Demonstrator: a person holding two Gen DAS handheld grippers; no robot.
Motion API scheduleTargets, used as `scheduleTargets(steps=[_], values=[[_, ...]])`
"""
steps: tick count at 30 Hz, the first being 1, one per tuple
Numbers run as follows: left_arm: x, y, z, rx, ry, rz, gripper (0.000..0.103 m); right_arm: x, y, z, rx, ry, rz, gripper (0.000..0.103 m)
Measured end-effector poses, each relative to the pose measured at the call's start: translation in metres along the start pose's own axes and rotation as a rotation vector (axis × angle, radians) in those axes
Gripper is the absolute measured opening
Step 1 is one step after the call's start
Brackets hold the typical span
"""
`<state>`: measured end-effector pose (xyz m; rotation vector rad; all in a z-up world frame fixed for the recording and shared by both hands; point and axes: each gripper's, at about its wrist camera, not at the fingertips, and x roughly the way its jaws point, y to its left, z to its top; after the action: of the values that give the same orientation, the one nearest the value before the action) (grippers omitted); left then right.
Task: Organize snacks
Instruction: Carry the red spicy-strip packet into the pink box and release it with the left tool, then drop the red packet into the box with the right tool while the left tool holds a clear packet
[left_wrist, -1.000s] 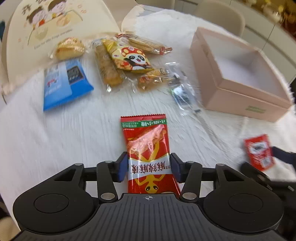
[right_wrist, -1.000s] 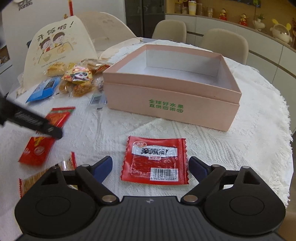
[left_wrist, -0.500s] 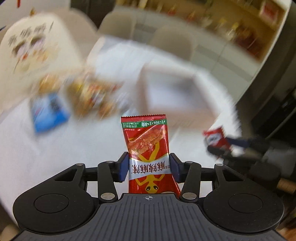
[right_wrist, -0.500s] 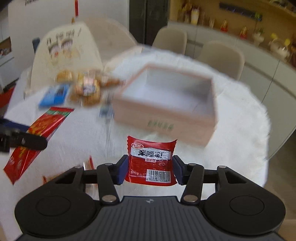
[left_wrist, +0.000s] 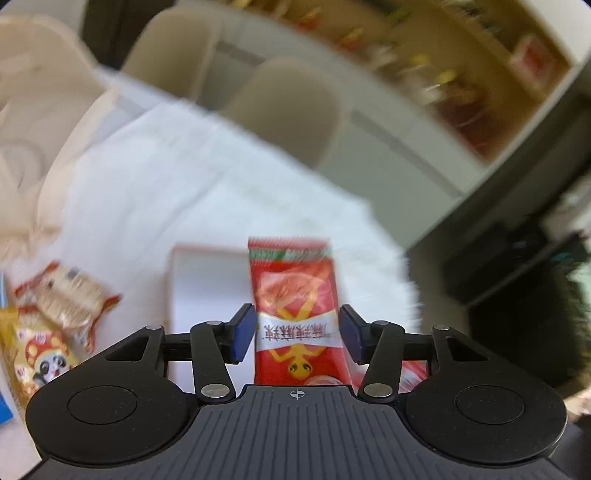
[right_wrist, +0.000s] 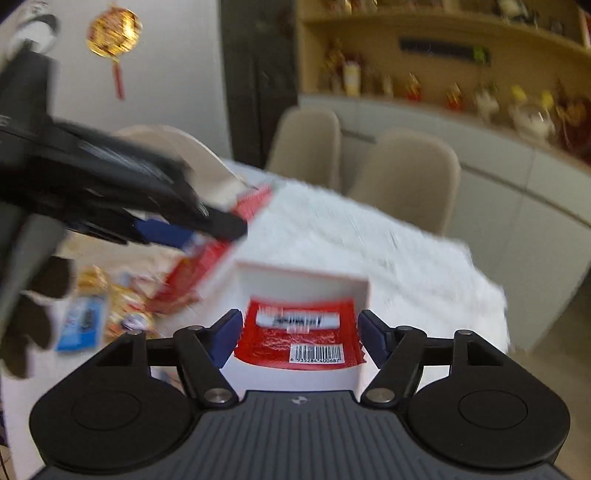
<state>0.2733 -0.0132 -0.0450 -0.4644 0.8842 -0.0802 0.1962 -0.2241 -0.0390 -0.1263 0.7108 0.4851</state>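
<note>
Two packets hang over the pink box (right_wrist: 303, 275): the left gripper (left_wrist: 297, 334), at ten o'clock, is easing apart around the tall red packet (left_wrist: 293, 295); the right gripper (right_wrist: 299, 338) is spreading, its barcoded red packet (right_wrist: 299, 339) dropping inside. Best release low, flat, one beside the other.

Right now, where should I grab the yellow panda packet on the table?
Probably pinch the yellow panda packet across its short width, mid-body, coming from above: it lies flat on the white tablecloth, and the clear biscuit pack crowds its far end.
</note>
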Motion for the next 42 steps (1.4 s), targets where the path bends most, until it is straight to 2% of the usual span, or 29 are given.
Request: scheduleTargets(steps=[3, 4, 6, 7, 9, 10, 11, 14, 17, 20, 23, 25, 27, 29, 31, 34, 39, 42], values=[[0.010, 0.026, -0.012, -0.104, -0.020, -0.042, 0.054, 0.019, -0.005, -0.036, 0.004, 0.077, 0.014, 0.069], [0.009, 0.036, -0.018, -0.120, -0.028, -0.029, 0.054, 0.026, -0.004, -0.046, 0.006, 0.106, 0.018, 0.069], [0.001, 0.059, -0.024, -0.128, -0.047, 0.065, 0.054, 0.038, -0.002, -0.064, 0.007, 0.156, 0.028, 0.070], [-0.005, 0.072, -0.030, -0.154, -0.062, 0.139, 0.054, 0.041, 0.000, -0.071, 0.004, 0.168, 0.032, 0.070], [-0.015, 0.095, -0.045, -0.249, -0.069, 0.238, 0.054, 0.039, 0.006, -0.084, 0.012, 0.174, 0.041, 0.070], [-0.017, 0.107, -0.053, -0.299, -0.057, 0.263, 0.054, 0.039, 0.009, -0.088, 0.025, 0.179, 0.055, 0.070], [-0.016, 0.117, -0.059, -0.338, -0.037, 0.266, 0.054, 0.039, 0.012, -0.091, 0.035, 0.184, 0.070, 0.070], [0.006, 0.135, -0.072, -0.421, 0.042, 0.212, 0.054, 0.042, 0.028, -0.093, 0.025, 0.184, 0.085, 0.070], [0.026, 0.126, -0.077, -0.378, 0.085, 0.246, 0.053, 0.041, 0.043, -0.092, -0.028, 0.188, 0.078, 0.070], [0.037, 0.106, -0.076, -0.267, 0.083, 0.302, 0.054, 0.044, 0.049, -0.091, -0.072, 0.193, 0.037, 0.070], [0.046, 0.107, -0.073, -0.222, 0.063, 0.326, 0.053, 0.051, 0.039, -0.091, -0.032, 0.152, -0.069, 0.070], [0.049, 0.110, -0.070, -0.225, 0.037, 0.313, 0.052, 0.061, 0.029, -0.091, 0.015, 0.125, -0.108, 0.070], [0.052, 0.110, -0.069, -0.186, 0.023, 0.305, 0.050, 0.075, 0.022, -0.090, 0.045, 0.151, -0.121, 0.070], [0.054, 0.111, -0.071, -0.149, 0.019, 0.270, 0.037, 0.084, 0.020, -0.091, 0.044, 0.173, -0.133, 0.073], [0.044, 0.112, -0.083, -0.105, 0.041, 0.263, 0.038, 0.082, 0.017, -0.093, 0.049, 0.178, -0.124, 0.071], [0.026, 0.112, -0.102, -0.046, 0.071, 0.240, 0.038, 0.065, 0.013, -0.095, 0.049, 0.180, -0.094, 0.050], [-0.007, 0.111, -0.139, -0.016, 0.168, 0.183, 0.038, 0.025, 0.017, -0.088, 0.013, 0.169, -0.059, 0.046], [-0.030, 0.110, -0.163, -0.051, 0.199, 0.128, 0.038, -0.007, 0.020, -0.066, 0.003, 0.101, -0.020, 0.046]])
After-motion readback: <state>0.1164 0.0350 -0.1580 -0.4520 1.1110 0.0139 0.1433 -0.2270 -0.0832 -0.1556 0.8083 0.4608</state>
